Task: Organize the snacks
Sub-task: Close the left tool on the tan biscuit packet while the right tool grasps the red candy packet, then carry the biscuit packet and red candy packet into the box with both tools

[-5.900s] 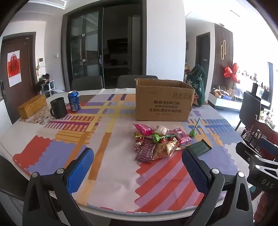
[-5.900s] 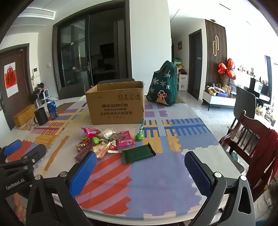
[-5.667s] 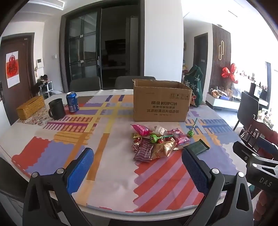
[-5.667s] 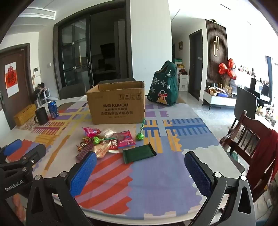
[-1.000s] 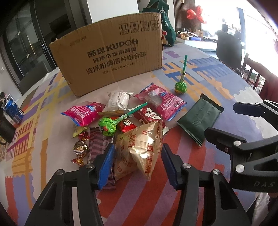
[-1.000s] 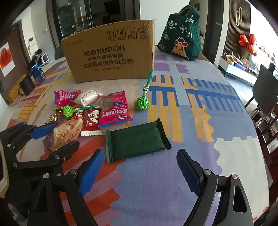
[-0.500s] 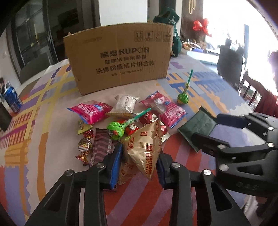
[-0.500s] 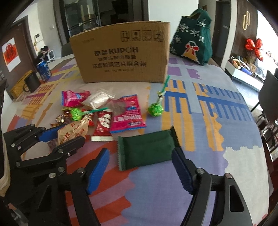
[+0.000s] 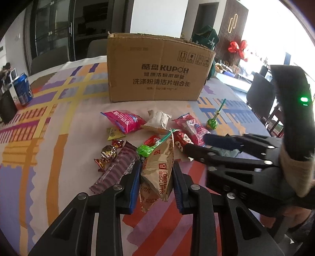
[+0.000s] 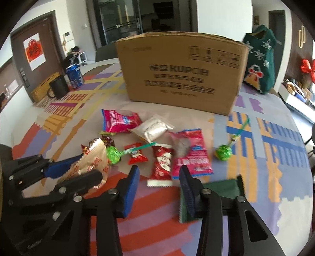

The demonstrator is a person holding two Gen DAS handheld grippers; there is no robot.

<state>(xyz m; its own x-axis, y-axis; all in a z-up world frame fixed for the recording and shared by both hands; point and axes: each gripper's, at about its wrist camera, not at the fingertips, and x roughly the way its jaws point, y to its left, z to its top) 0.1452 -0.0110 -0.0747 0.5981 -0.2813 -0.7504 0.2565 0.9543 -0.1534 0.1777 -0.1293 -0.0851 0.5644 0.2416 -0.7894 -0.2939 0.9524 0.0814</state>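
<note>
From the left wrist, the left tool was closing, pads pinching the fortune biscuits bag; the cardboard box stood well ahead.

From the right wrist, the right tool was narrowing with nothing between; the green packet lay beside its right finger. Boxing the bag likely came next.

Daylight floods in from the right, washing white walls; dark glass doors stand behind, brown door left, chairs right.

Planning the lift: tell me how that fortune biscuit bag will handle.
The fortune biscuit bag, between the closing left gripper fingers, looks puffy and crinkly: probably light, likely to deform. Its glossy film may slip. The contents may be fragile.
</note>
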